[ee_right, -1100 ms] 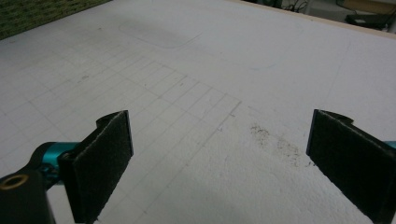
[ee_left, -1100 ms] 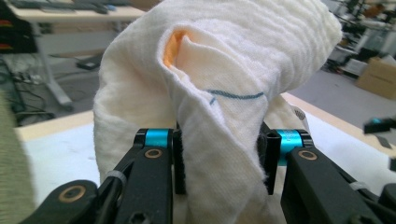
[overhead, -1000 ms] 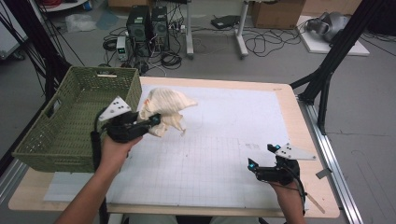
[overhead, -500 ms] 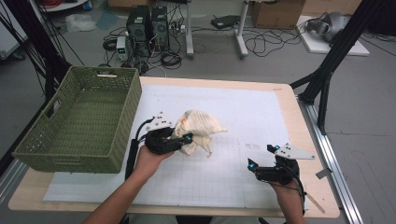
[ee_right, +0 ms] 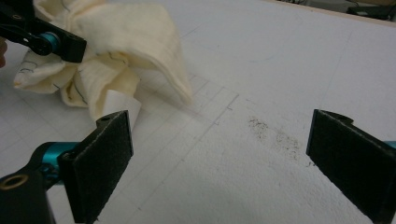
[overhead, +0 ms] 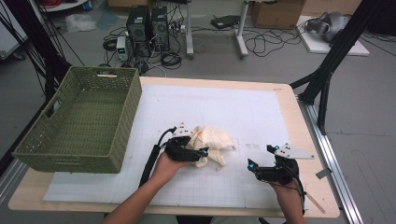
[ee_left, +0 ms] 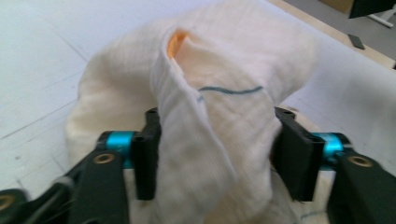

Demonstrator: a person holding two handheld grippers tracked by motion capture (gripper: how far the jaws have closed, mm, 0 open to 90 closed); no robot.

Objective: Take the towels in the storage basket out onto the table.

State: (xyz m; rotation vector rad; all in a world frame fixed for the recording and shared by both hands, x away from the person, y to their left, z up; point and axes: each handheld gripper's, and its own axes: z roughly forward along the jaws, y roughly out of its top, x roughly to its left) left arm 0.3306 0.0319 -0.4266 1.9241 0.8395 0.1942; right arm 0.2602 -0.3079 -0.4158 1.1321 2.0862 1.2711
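Observation:
A crumpled cream cloth (overhead: 215, 139) with thin blue stitching lies on the white grid mat (overhead: 243, 107), front of centre. My left gripper (overhead: 200, 145) sits low at its left side. In the left gripper view the cloth (ee_left: 219, 93) bulges up between the two pads of that gripper (ee_left: 217, 154). The jaws have just been opening and stand wide, and the fabric is loose between them. My right gripper (overhead: 260, 157) rests at the front right of the mat. It is open (ee_right: 224, 158) with bare mat between its pads, and the cloth (ee_right: 126, 37) is off to its left.
A green woven basket (overhead: 74, 161) stands at the table's left side and looks empty. The wooden table edge (overhead: 299, 140) runs along the right of the mat. Black frame legs, cables and computer boxes stand on the floor beyond the table.
The left hand carried the cloth from beside the basket rightward and down onto the middle of the mat, and its jaws spread wider. The right gripper has stayed put.

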